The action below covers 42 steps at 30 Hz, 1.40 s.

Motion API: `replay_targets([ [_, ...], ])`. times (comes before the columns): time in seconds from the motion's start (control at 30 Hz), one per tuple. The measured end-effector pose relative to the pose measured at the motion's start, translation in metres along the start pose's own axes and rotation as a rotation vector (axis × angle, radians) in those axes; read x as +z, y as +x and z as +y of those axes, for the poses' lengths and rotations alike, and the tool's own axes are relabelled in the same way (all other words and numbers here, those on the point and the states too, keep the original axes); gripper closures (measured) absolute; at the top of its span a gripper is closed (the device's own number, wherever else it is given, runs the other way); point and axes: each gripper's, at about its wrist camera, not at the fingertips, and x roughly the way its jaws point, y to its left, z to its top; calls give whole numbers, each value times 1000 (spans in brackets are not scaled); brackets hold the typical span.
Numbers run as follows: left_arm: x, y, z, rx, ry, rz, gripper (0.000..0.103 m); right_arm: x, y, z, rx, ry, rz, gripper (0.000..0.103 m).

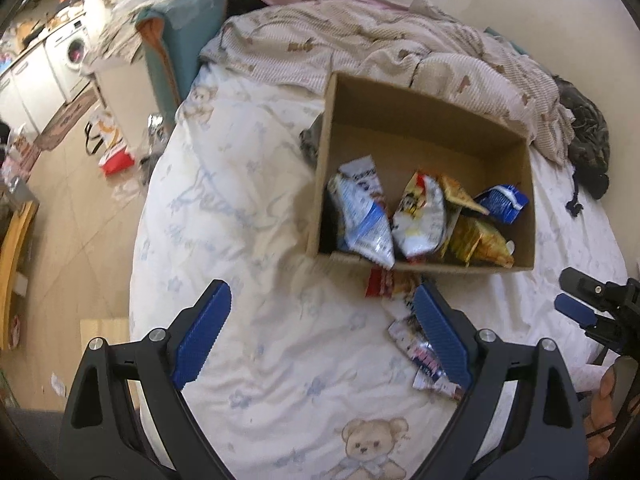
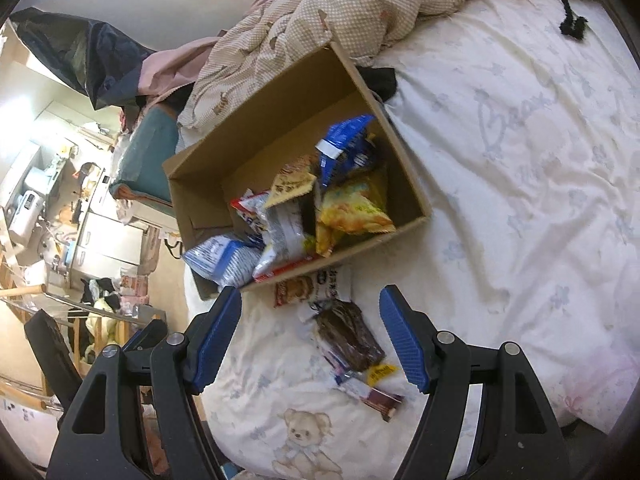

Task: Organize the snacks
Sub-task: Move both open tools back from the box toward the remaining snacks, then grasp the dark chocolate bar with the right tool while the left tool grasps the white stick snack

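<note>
An open cardboard box (image 1: 432,120) (image 2: 288,92) stands on the bed and holds several snack bags: blue-white, white-red, yellow and blue ones. On the sheet just in front of it lie a red-and-white snack packet (image 1: 386,284) (image 2: 296,290) and a dark chocolate-bar packet (image 2: 348,336) (image 1: 424,354). My left gripper (image 1: 322,308) is open and empty above the sheet; its right finger covers part of the packets. My right gripper (image 2: 312,314) is open and empty, its fingers either side of the chocolate packet. It also shows at the right edge of the left wrist view (image 1: 588,304).
A rumpled beige blanket (image 1: 360,40) (image 2: 340,12) lies behind the box. A dark garment (image 1: 588,136) sits at the bed's far right. The bed edge drops on the left to a cluttered floor (image 1: 72,200) with bags, a teal chair (image 1: 180,40) and a kitchen.
</note>
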Motion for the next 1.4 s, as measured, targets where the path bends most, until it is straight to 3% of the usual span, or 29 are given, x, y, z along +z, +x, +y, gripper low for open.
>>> replay_targets([
  [0.17, -10, 8, 7, 0, -65, 56, 12, -4, 8, -12, -40, 2, 53, 24],
  [0.37, -13, 18, 5, 1, -82, 106, 12, -17, 47, -14, -149, -42, 205, 24],
  [0.6, -12, 21, 3, -23, -85, 133, 12, -27, 120, 12, -235, -229, 399, 24],
  [0.87, -12, 26, 9, -33, -114, 156, 12, -38, 170, 21, -322, -356, 492, 24],
  [0.93, -12, 27, 9, -35, -120, 157, 12, -39, 172, 24, -319, -379, 491, 29],
  [1.0, -10, 28, 9, -45, -129, 160, 12, -39, 168, 30, -284, -404, 488, 46],
  [1.07, -9, 29, 7, -53, -134, 164, 12, -40, 163, 35, -238, -406, 491, 50],
  [1.1, -9, 29, 6, -57, -132, 166, 12, -42, 161, 35, -223, -394, 498, 57],
  [1.23, -8, 27, 0, -69, -118, 162, 12, -52, 148, 39, -187, -386, 501, 62],
  [1.27, -8, 26, -2, -71, -112, 159, 12, -53, 143, 41, -174, -384, 495, 74],
  [1.4, -8, 24, 1, -63, -119, 148, 12, -56, 121, 44, -155, -378, 478, 79],
])
